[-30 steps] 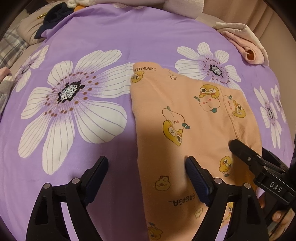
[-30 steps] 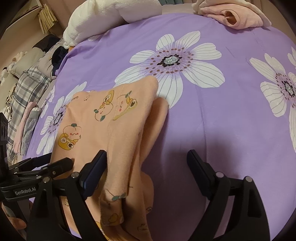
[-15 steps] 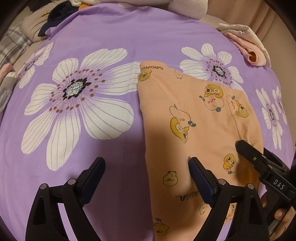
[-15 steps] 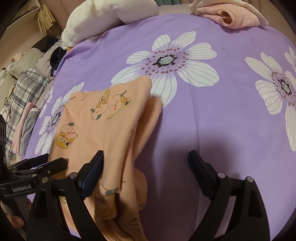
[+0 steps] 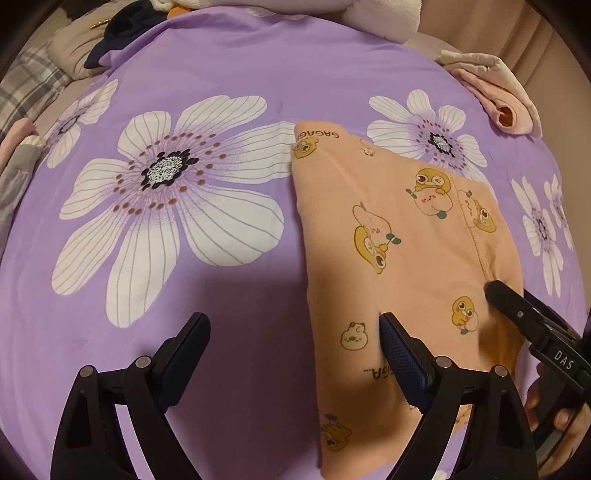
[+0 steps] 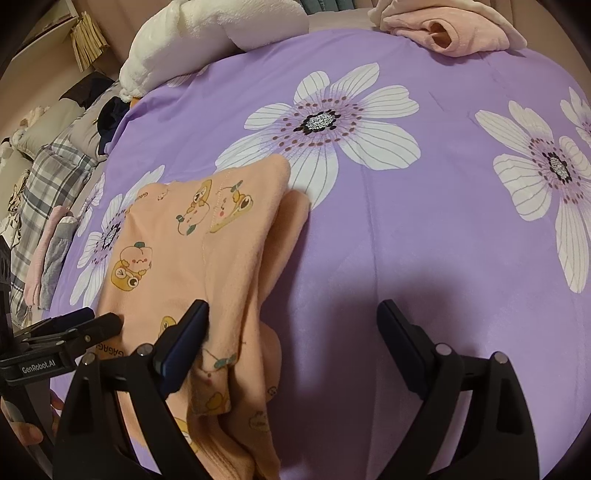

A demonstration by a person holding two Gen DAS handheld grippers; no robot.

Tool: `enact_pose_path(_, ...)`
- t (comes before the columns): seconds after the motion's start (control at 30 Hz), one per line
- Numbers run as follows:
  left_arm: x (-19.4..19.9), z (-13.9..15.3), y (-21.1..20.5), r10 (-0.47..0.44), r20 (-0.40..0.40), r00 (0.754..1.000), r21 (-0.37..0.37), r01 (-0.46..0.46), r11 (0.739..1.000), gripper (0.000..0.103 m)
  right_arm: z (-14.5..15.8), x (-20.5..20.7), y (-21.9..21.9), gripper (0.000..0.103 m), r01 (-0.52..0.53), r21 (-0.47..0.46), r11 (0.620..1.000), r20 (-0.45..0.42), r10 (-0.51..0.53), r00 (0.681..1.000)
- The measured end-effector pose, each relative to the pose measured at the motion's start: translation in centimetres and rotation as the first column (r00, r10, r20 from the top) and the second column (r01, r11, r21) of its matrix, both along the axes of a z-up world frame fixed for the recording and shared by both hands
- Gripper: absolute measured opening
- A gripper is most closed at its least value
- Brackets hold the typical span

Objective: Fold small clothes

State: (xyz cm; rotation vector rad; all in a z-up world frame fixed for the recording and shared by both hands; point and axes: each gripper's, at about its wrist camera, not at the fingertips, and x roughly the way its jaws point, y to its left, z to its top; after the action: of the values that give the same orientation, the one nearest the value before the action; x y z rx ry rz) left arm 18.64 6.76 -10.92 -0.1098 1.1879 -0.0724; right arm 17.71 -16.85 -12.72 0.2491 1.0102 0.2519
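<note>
A peach garment point(image 5: 388, 240) printed with cartoon ducks lies folded lengthwise on the purple flowered bedsheet point(image 5: 221, 74). My left gripper point(image 5: 295, 343) hovers open over the garment's left edge, one finger above the sheet and the other above the cloth. In the right wrist view the garment point(image 6: 192, 258) shows a doubled, slightly rumpled right edge. My right gripper point(image 6: 293, 343) is open there, its left finger over the cloth and its right finger over bare sheet. Neither holds anything. Each gripper appears at the edge of the other's view, the right gripper point(image 5: 517, 314) and the left gripper point(image 6: 74, 325).
A pink folded pile point(image 6: 443, 33) sits at the sheet's far edge. A white fluffy blanket point(image 6: 207, 37) lies at the back, with dark clothing point(image 5: 122, 48) and plaid fabric point(image 6: 48, 177) along the left side. A person's hand point(image 5: 561, 417) holds the right gripper.
Both grippers have drifted slightly outward from the garment, and the left jaws stand a touch wider. The garment lies as before.
</note>
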Motion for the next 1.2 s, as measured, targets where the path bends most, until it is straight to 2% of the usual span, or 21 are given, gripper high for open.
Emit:
enact_pose_path(0.67, -2.2, 0.3, 0.5, 0.016, 0.002, 1.0, -0.01, -0.016, 1.0, 0.092, 0.7, -2.6, -2.6, 0.094, 0.073, 0.001, 0.997, 0.005, -0.073, 0.997)
enact_pose_path(0.83, -3.6, 0.9, 0.3, 0.028, 0.011, 1.0, 0.002, -0.028, 1.0, 0.092, 1.6, -4.0, -2.7, 0.094, 0.088, -0.061, 0.994, 0.039, -0.085, 0.996)
enact_pose_path(1.13, -6.7, 3.1, -1.0, -0.006, 0.049, 0.999, 0.006, 0.006, 1.0, 0.092, 4.0, -7.4, -1.9, 0.094, 0.055, -0.099, 0.994, 0.114, -0.043, 0.993)
enact_pose_path(1.2, -7.6, 4.0, -1.2, -0.008, 0.077, 0.997, -0.006, 0.008, 1.0, 0.097, 4.8, -8.4, -1.5, 0.095, 0.047, -0.102, 0.994, 0.136, -0.033, 0.99)
